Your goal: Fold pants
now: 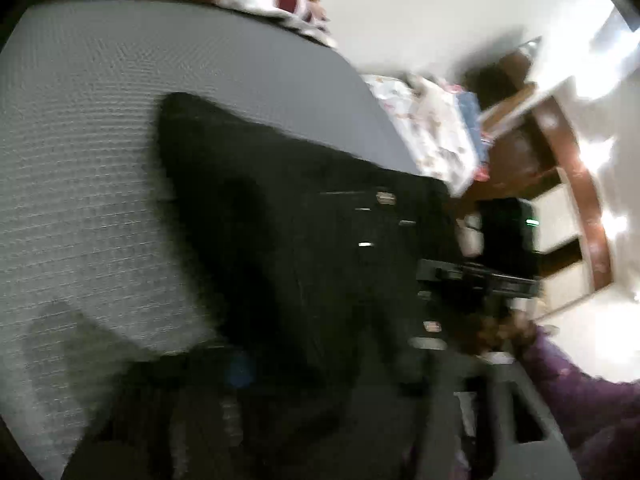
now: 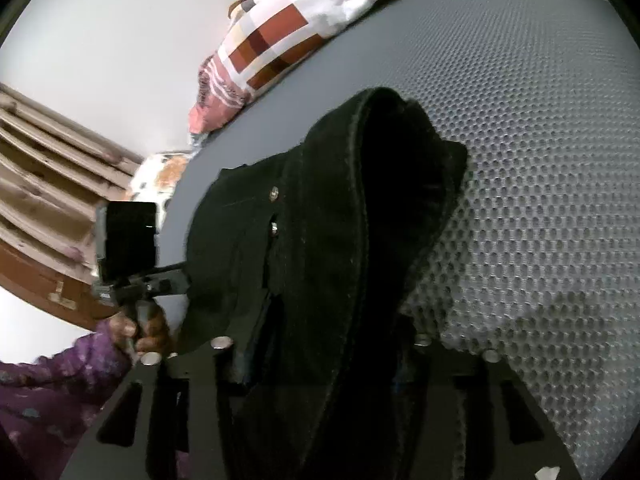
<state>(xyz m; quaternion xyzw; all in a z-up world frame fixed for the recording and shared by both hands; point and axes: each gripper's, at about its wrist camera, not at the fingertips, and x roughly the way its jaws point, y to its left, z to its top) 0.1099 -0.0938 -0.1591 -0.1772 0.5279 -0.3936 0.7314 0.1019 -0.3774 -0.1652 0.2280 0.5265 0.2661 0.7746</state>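
Black pants [image 2: 328,240] lie bunched on the grey textured mattress [image 2: 540,160], near its left edge, waistband end toward the cameras. Right gripper [image 2: 320,380] is clamped on the pants fabric, which drapes over its fingers. Left gripper [image 1: 320,380] sits at the pants, view blurred, cannot tell if closed. Patchwork pillow [image 2: 288,28] at the far edge of the mattress

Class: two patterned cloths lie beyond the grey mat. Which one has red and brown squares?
The checked cloth at the mat's far edge. The other, the floral cloth, is white with small prints, beside the mat.
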